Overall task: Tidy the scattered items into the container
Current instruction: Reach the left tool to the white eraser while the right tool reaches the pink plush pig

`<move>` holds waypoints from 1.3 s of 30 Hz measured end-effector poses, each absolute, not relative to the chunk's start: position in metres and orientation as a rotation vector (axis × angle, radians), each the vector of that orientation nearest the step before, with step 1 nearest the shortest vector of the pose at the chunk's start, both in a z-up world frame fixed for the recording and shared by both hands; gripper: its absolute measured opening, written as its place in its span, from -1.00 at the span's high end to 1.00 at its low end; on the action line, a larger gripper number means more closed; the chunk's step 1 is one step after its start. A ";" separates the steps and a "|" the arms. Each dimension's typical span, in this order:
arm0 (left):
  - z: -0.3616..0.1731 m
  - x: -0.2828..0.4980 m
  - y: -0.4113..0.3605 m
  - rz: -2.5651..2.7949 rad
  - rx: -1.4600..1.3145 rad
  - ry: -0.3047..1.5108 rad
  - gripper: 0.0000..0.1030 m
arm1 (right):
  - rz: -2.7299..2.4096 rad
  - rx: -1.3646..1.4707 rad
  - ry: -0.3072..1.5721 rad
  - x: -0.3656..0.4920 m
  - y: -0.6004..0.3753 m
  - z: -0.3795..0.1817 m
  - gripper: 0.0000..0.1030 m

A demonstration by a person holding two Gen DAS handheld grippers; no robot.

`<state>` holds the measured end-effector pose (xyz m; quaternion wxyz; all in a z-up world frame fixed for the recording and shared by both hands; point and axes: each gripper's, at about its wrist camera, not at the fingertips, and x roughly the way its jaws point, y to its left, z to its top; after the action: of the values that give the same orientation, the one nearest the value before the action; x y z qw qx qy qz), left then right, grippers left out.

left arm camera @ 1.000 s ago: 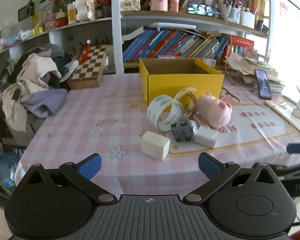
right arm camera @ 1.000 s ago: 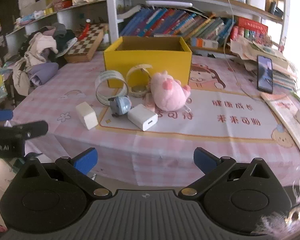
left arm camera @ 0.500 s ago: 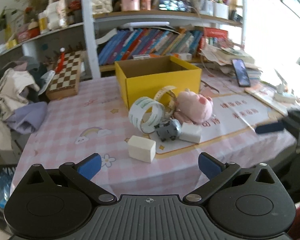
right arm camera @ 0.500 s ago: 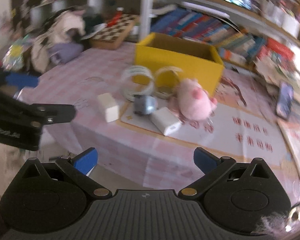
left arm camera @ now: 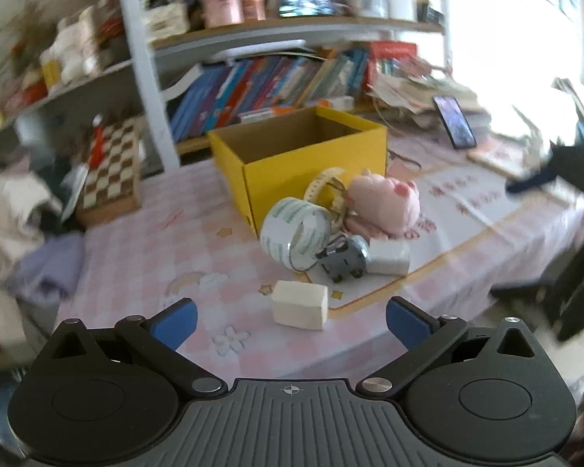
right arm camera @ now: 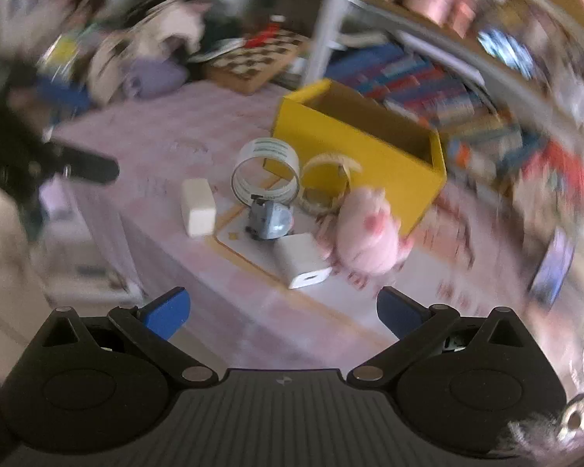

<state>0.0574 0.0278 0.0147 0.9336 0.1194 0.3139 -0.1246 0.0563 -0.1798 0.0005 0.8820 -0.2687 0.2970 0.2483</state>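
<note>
Six loose items outside yellow box [left arm camera: 299, 155], none yet inside: white block [left arm camera: 299, 309], clear tape roll [left arm camera: 295, 229], yellowish tape roll [left arm camera: 327, 186], pink plush [left arm camera: 385, 204], grey sharpener [left arm camera: 344, 258], white charger [left arm camera: 389, 257]. Left gripper [left arm camera: 290, 317] spread wide, empty, now nearer and lower than half a second ago, block between fingers' line. Right gripper [right arm camera: 282, 311] spread, empty, swung in towards charger. Likely approach; first pick pending.

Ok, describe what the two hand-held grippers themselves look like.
Both look alike. The left hand-held gripper has a black ribbed body with a small crosshair mark, two round black discs, silver pivot pins, and black linkage arms ending in blue fingertips. The right hand-held gripper has the same black ribbed body, discs and blue fingertips, with a small pale logo instead. No cables or sleeves show.
</note>
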 end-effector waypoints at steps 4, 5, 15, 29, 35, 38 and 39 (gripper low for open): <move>0.005 0.068 0.028 -0.209 0.203 0.637 -1.00 | 0.405 -0.495 0.617 0.070 -0.195 -0.002 -1.00; 0.003 0.072 0.027 -0.161 0.159 0.642 -1.00 | 0.361 -0.415 0.636 0.075 -0.200 -0.003 -1.00; -0.006 0.082 0.014 -0.105 -0.013 0.682 -1.00 | 0.115 0.002 0.673 0.096 -0.236 -0.004 -1.00; -0.031 0.084 0.022 0.080 -0.210 0.734 -1.00 | 0.114 -0.007 0.703 0.111 -0.230 -0.022 -1.00; -0.030 0.094 0.008 0.029 -0.126 0.719 -1.00 | 0.155 -0.048 0.713 0.116 -0.224 -0.028 -1.00; -0.030 0.101 0.000 -0.011 -0.052 0.726 -1.00 | 0.166 -0.038 0.720 0.125 -0.224 -0.029 -1.00; -0.030 0.103 -0.003 -0.016 -0.029 0.732 -1.00 | 0.168 -0.031 0.722 0.128 -0.225 -0.029 -1.00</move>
<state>0.1032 -0.0029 -0.0303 0.9337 -0.0141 0.3577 -0.0080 0.1284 -0.2247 -0.0287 0.9319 -0.0149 0.3530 0.0821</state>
